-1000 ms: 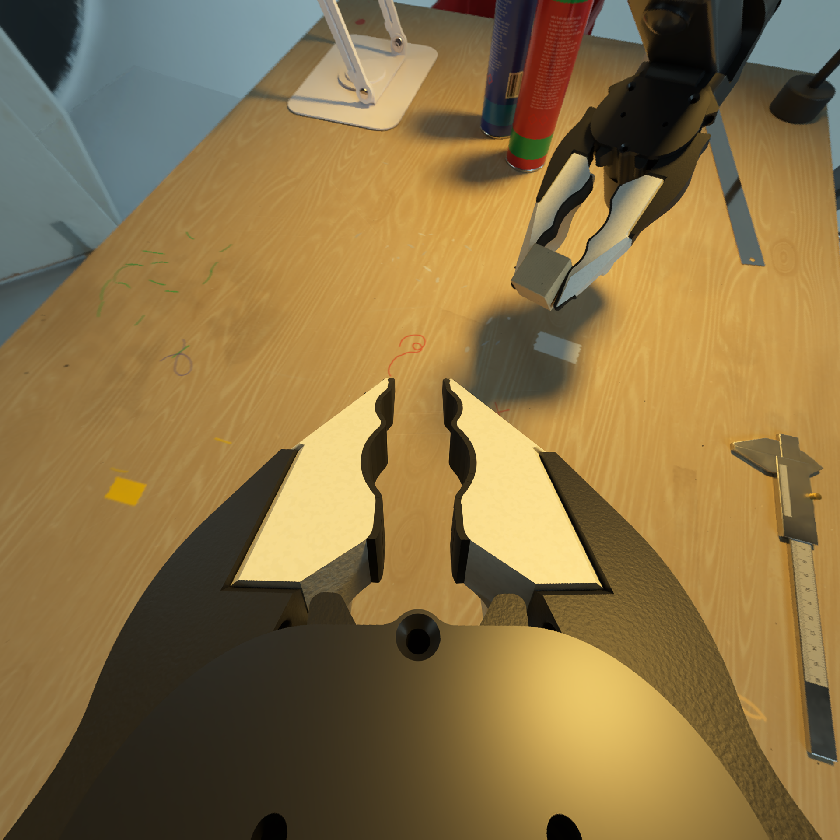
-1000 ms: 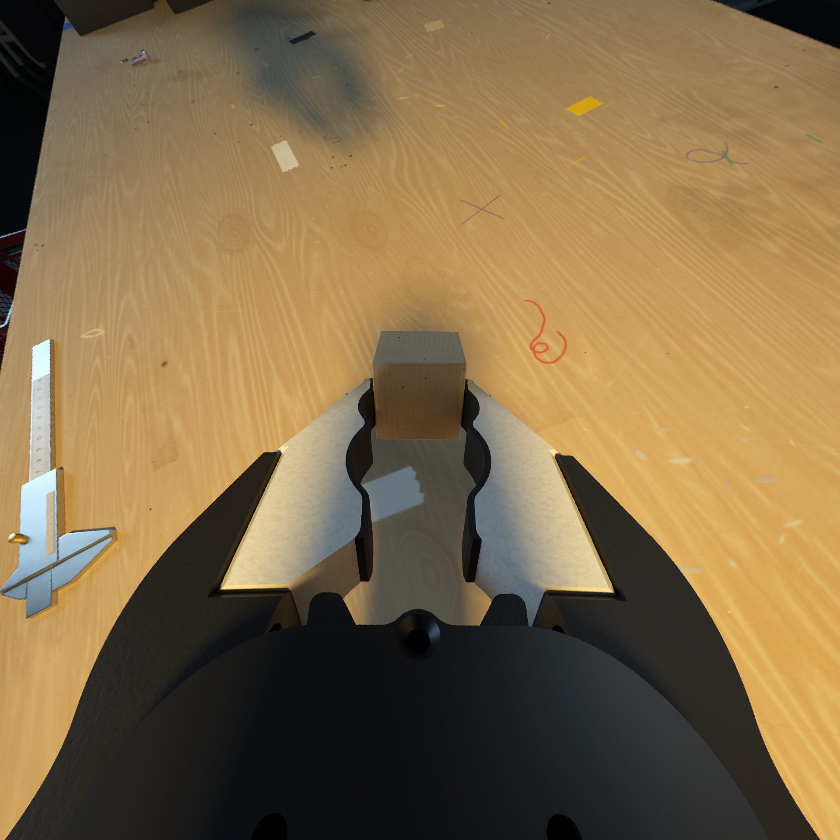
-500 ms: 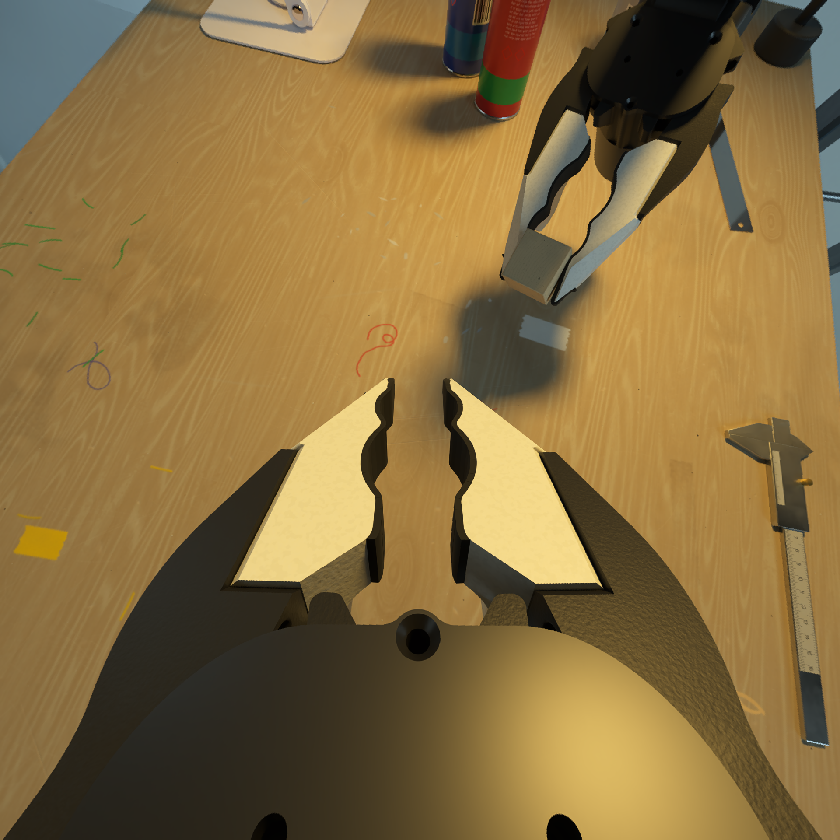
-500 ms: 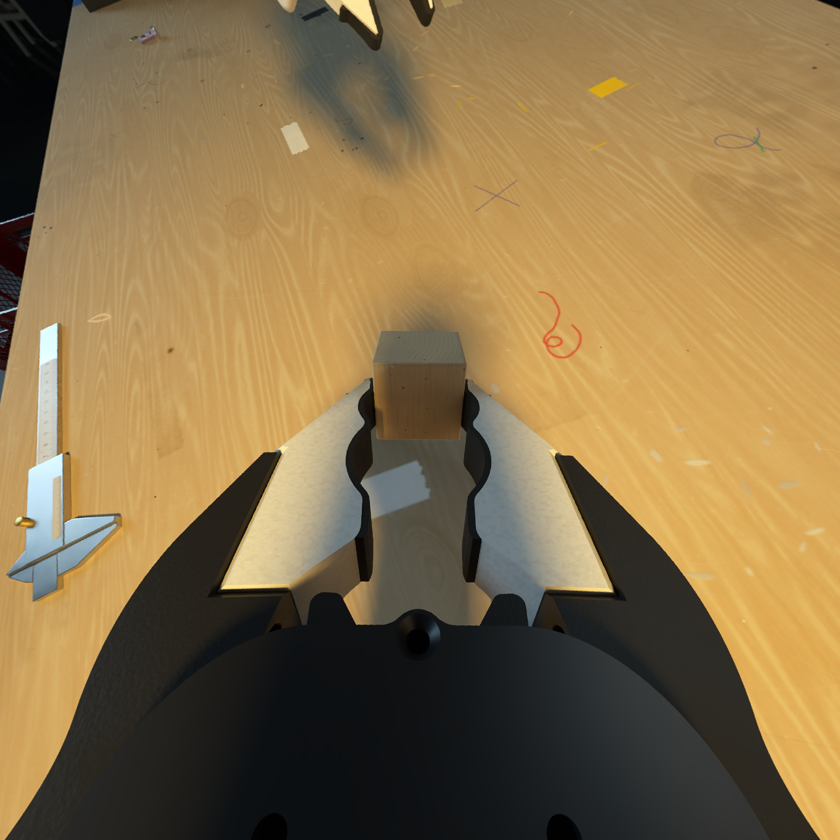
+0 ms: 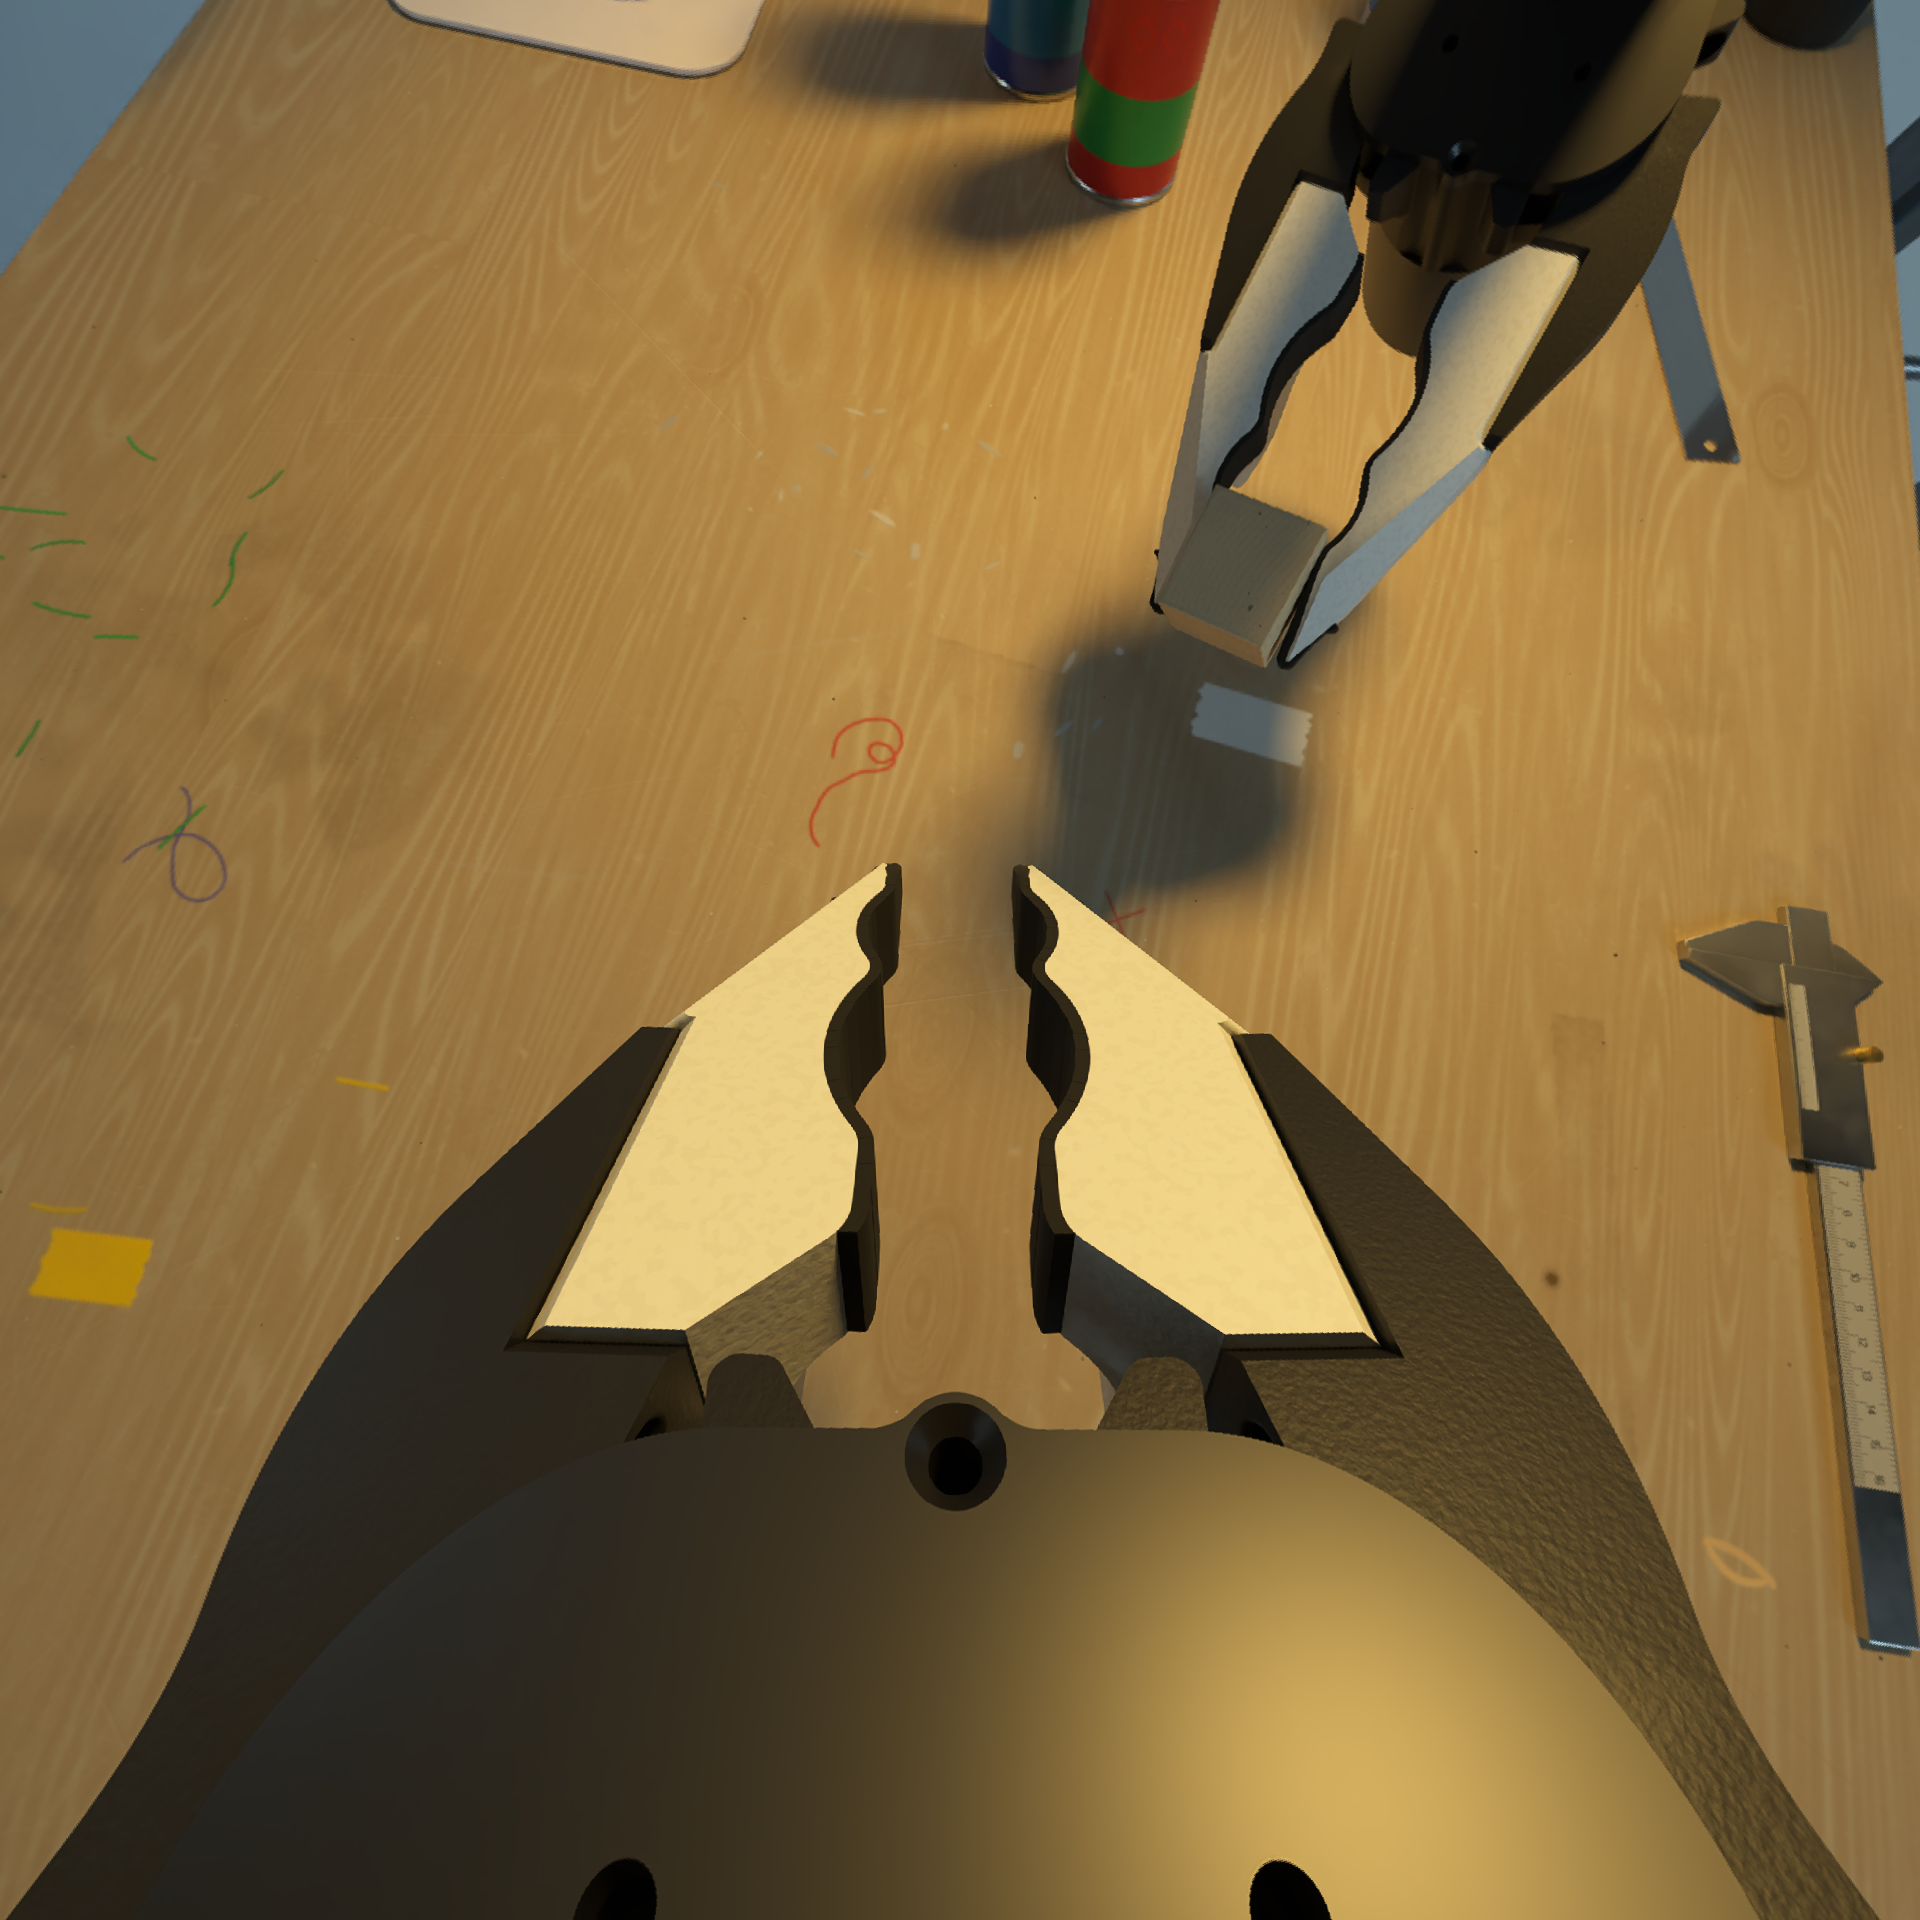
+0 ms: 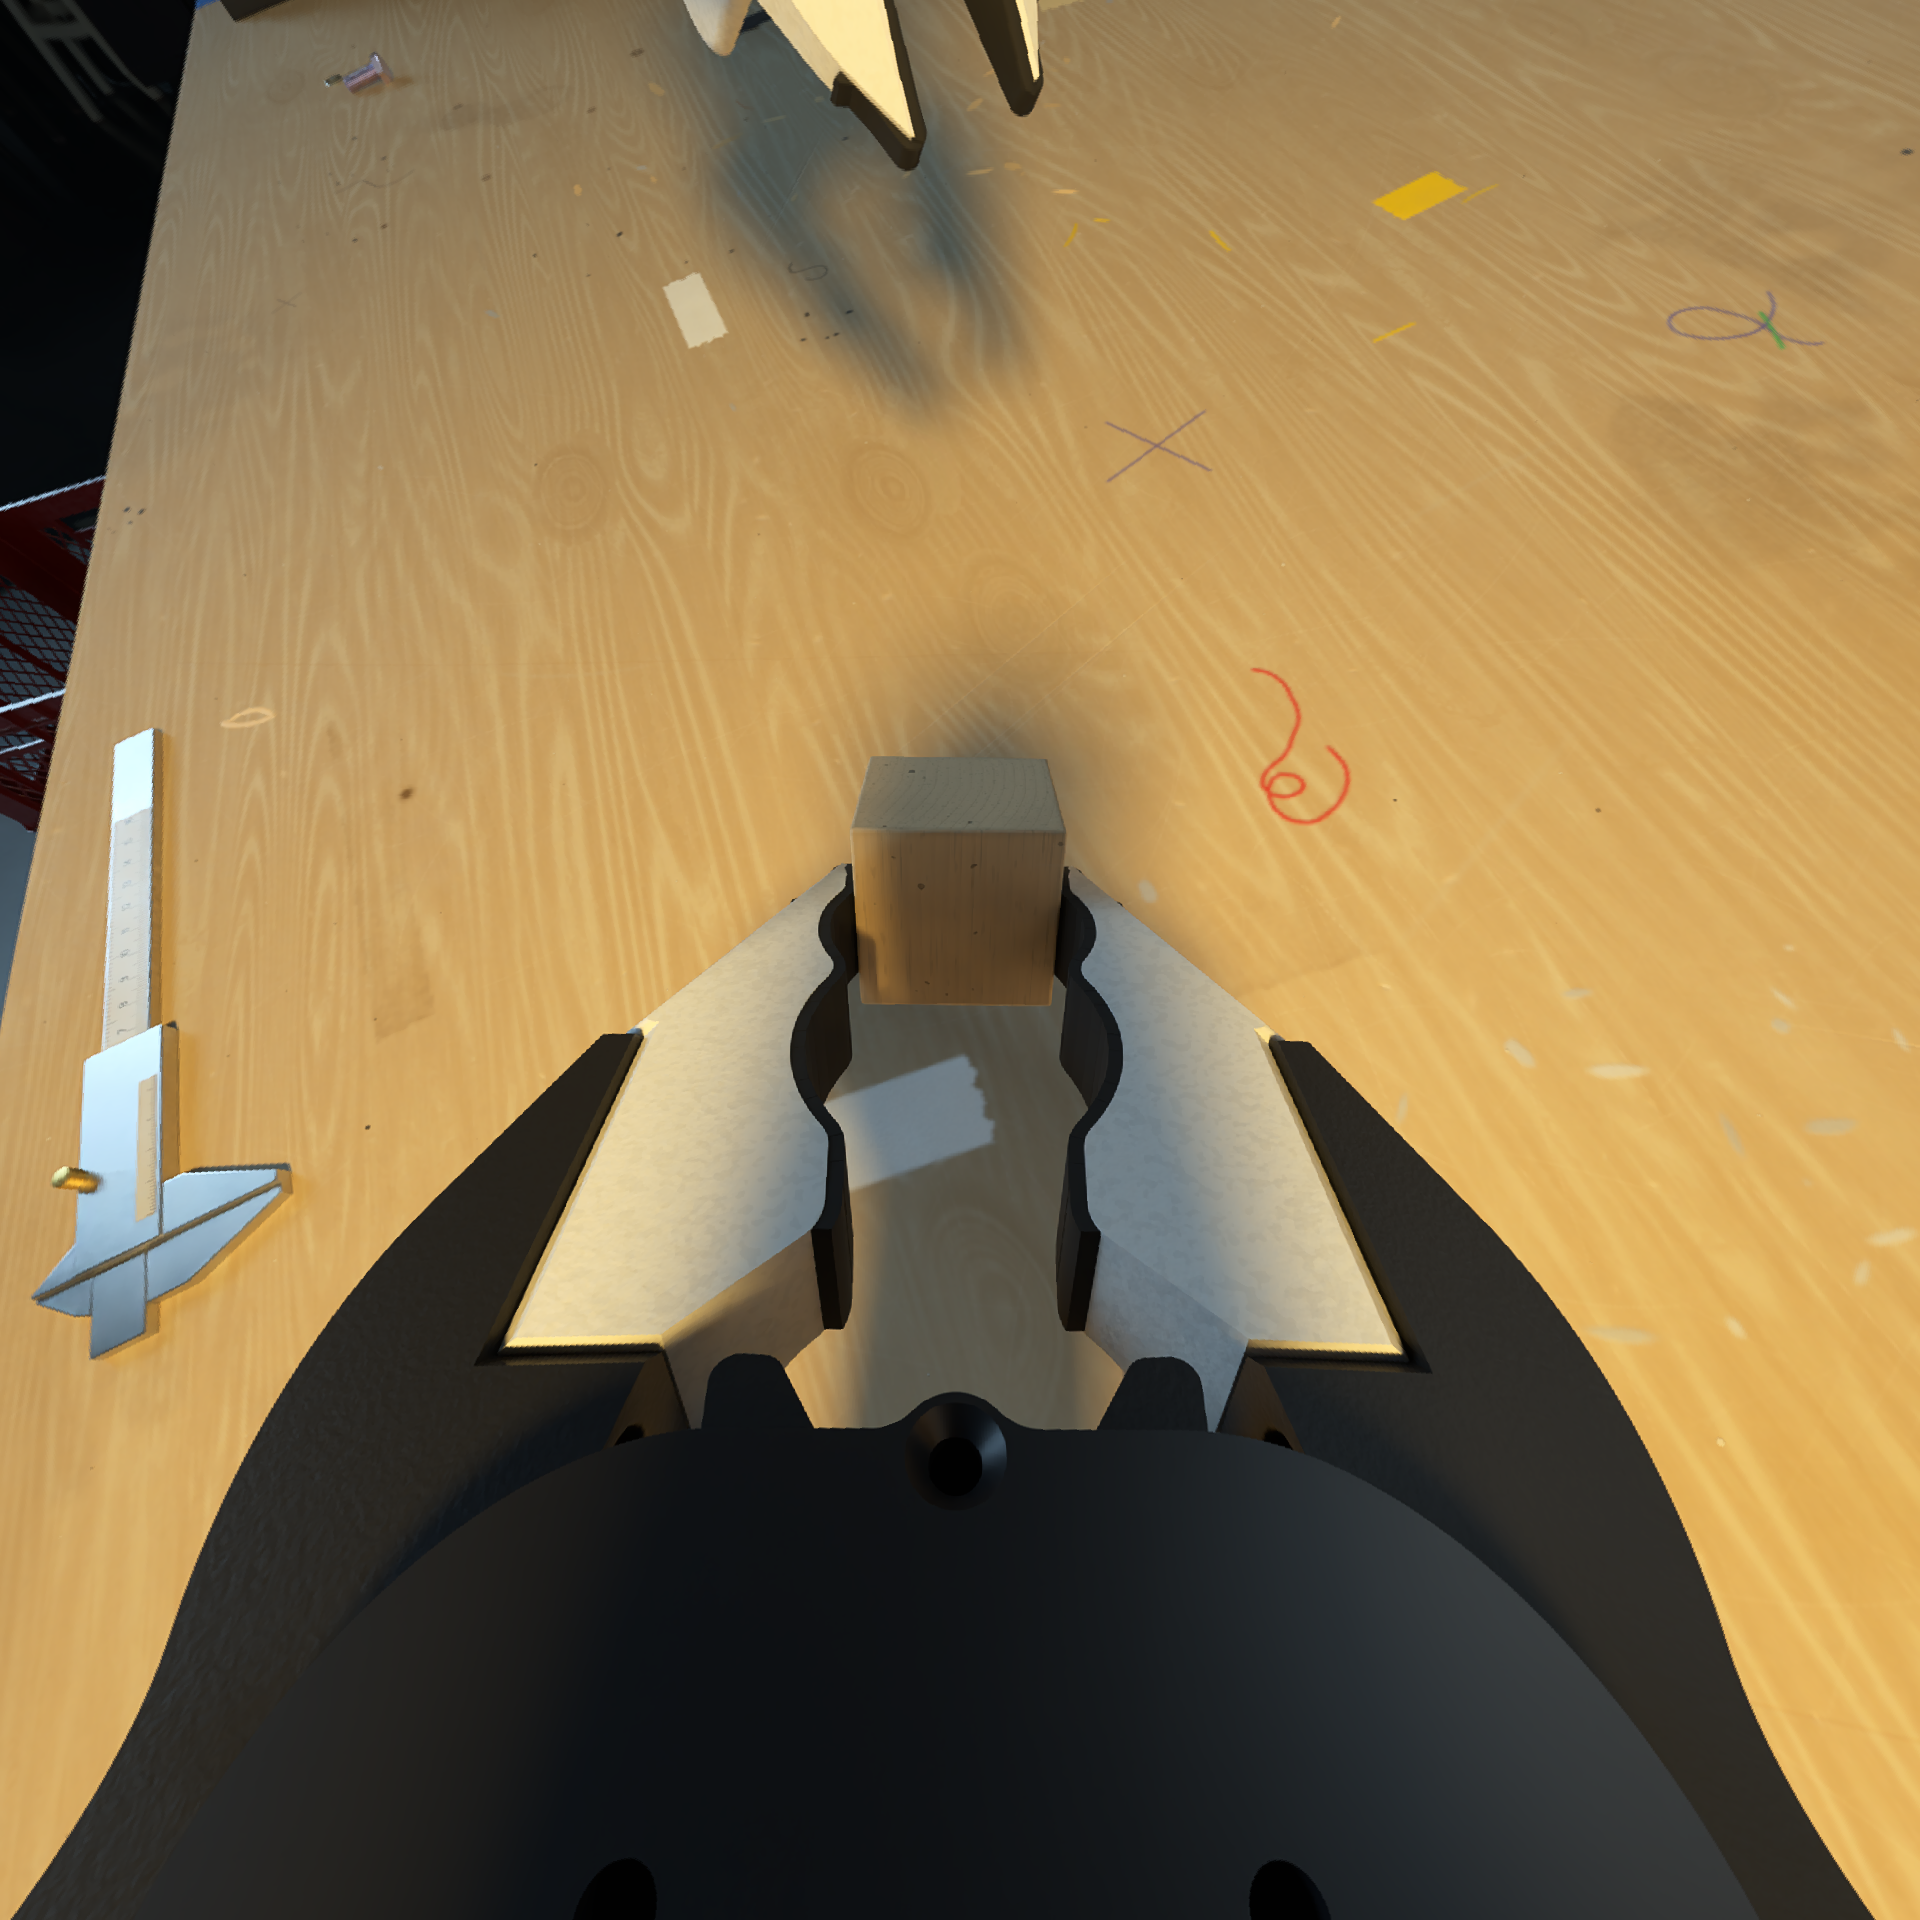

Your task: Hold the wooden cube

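The wooden cube (image 6: 956,904) is a pale block clamped between the fingertips of my right gripper (image 6: 956,883), which is shut on it. In the left wrist view the cube (image 5: 1236,571) hangs in the right gripper (image 5: 1242,623) a little above the wooden table (image 5: 520,520), with its shadow beneath it. My left gripper (image 5: 956,873) is empty, with a narrow gap between its fingers, and sits near and to the left of the cube. Its fingertips also show at the top of the right wrist view (image 6: 961,120).
A steel caliper (image 5: 1829,1143) lies at the table's right side and also shows in the right wrist view (image 6: 135,1039). A red and green can (image 5: 1132,104), a blue can (image 5: 1029,52) and a white stand base (image 5: 592,26) stand at the far end. A strip of tape (image 5: 1252,724) lies under the cube.
My left gripper has moved forward toward the right gripper and the cube, and its fingertips have come into the right wrist view. The right gripper keeps its hold on the cube.
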Available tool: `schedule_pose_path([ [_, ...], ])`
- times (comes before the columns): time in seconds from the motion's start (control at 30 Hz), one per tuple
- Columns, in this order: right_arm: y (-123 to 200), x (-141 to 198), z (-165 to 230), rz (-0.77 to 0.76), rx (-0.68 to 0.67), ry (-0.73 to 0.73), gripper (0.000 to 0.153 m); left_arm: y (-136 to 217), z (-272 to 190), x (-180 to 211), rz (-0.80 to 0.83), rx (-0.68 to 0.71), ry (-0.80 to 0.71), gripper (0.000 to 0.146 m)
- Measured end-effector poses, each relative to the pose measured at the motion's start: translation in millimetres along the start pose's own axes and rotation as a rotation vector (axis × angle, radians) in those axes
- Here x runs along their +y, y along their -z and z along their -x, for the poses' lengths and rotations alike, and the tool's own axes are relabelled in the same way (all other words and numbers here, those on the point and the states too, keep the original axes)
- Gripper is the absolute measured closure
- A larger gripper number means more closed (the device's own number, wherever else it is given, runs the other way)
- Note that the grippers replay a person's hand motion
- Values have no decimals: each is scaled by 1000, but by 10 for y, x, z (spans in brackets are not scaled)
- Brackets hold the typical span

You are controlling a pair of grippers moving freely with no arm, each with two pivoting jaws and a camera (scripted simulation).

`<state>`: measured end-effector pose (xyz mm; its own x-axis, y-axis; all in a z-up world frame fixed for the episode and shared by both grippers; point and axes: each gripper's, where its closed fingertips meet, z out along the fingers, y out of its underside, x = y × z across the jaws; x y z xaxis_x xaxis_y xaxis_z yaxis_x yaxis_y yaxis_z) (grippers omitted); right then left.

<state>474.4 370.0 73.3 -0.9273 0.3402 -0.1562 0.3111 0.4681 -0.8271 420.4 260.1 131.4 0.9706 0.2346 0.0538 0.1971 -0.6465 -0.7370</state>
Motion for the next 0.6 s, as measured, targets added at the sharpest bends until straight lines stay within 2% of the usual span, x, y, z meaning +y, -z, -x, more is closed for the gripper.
schedule_pose_path([
  [0.6,-23,8,24,5,-20,6,116,-22,-1,19,17,33,-32,125],
])
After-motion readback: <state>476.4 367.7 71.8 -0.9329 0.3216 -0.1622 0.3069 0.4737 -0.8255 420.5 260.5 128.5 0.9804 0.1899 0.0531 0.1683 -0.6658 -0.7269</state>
